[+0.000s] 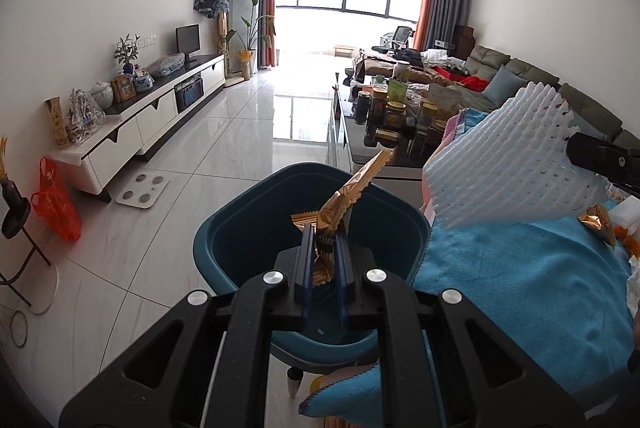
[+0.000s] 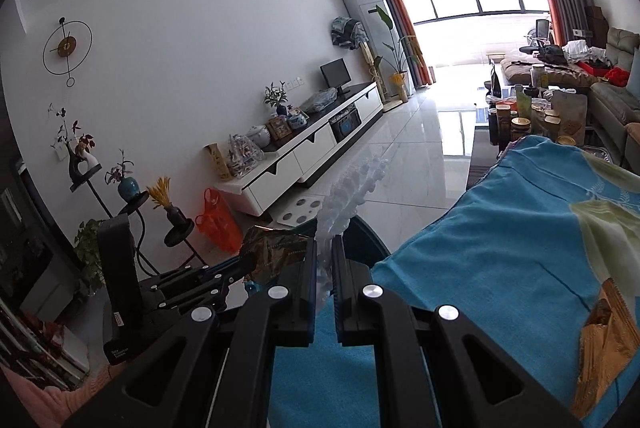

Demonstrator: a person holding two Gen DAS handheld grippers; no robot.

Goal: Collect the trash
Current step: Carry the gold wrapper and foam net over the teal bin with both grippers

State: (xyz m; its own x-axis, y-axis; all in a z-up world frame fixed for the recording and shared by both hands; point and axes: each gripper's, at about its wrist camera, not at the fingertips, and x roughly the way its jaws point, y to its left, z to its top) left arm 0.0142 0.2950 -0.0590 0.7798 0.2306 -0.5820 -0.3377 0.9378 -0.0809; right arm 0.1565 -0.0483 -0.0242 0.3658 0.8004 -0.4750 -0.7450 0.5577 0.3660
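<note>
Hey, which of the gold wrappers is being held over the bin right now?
The gold wrapper clamped in the left gripper, sticking up above the teal bin. Another gold wrapper lies loose on the blue cloth, ungripped.

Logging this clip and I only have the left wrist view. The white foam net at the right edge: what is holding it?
Observer: The right tool is shut on the white foam net, pinching its lower end.
Operator: Any more trash on the blue cloth? I see only a scrap of gold at my edge.
Observer: Yes, a whole gold wrapper lies on the blue cloth, untouched.
Operator: Does my left tool show from there?
Observer: It does. The left tool is at the left, shut on its gold snack wrapper, by the teal bin.
</note>
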